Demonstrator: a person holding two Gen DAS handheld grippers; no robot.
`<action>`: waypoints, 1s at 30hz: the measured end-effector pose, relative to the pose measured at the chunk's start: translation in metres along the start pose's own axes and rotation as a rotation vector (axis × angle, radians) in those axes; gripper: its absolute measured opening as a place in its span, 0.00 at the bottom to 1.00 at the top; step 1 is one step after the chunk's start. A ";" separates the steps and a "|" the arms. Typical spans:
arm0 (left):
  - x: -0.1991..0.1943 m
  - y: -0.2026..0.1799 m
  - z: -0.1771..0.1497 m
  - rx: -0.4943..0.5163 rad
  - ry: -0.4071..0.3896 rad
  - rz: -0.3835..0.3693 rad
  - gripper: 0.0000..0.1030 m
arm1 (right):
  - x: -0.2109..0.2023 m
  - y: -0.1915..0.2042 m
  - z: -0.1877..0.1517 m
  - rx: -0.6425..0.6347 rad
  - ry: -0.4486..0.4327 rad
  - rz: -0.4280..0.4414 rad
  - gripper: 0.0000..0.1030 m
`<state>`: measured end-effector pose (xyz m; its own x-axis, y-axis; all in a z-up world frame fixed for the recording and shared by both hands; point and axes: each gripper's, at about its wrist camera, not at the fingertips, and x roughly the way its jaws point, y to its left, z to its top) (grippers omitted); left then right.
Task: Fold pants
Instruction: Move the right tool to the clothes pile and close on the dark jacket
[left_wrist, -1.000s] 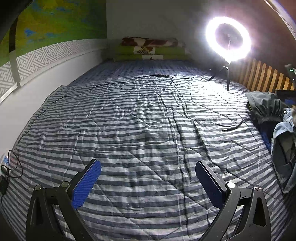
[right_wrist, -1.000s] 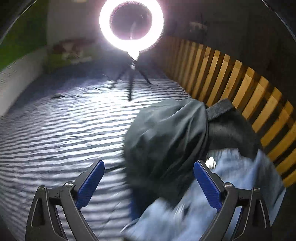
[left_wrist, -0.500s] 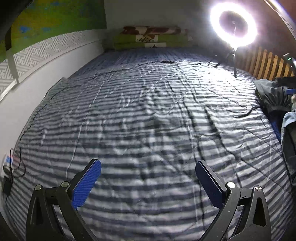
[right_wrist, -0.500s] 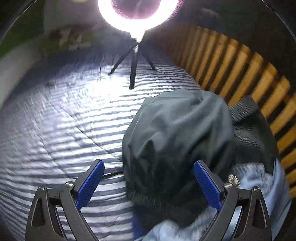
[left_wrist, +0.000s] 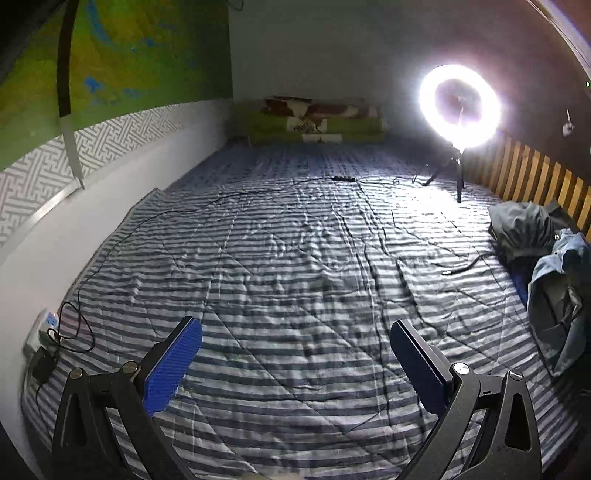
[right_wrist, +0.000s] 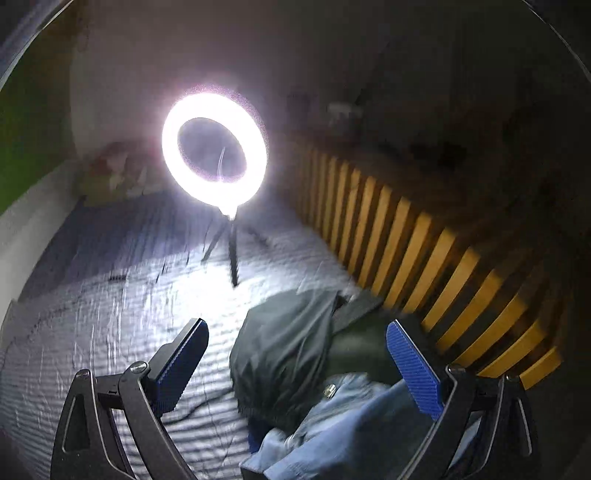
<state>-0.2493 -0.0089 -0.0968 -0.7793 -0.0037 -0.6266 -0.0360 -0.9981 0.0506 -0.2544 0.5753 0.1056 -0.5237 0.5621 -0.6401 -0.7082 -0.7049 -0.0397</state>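
Nothing folded yet: left gripper (left_wrist: 295, 354) and right gripper (right_wrist: 297, 354), jaws wide and empty, clothes pile (right_wrist: 295, 362) seemingly untouched.

My right wrist view is smeared: the striped bedspread (right_wrist: 110, 332) loses its lines, and the folded bedding (right_wrist: 110, 177) at the bed's far end is only a blotch. The light blue garment (right_wrist: 332, 424) runs off the bottom edge. From my left, the clothes pile (left_wrist: 554, 280) at the bed's right edge is cropped.
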 end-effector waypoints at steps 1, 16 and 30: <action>-0.001 -0.002 0.001 0.003 -0.004 -0.007 1.00 | -0.003 0.000 0.007 0.000 -0.011 -0.004 0.93; 0.094 -0.054 0.009 0.022 0.121 -0.127 0.98 | 0.144 0.009 -0.026 -0.016 0.245 0.015 0.93; 0.155 -0.085 -0.001 0.082 0.194 -0.121 0.98 | 0.249 0.031 -0.089 -0.131 0.385 -0.059 0.89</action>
<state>-0.3662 0.0757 -0.1989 -0.6320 0.0964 -0.7689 -0.1789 -0.9836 0.0238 -0.3647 0.6550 -0.1235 -0.2509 0.4178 -0.8732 -0.6527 -0.7392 -0.1661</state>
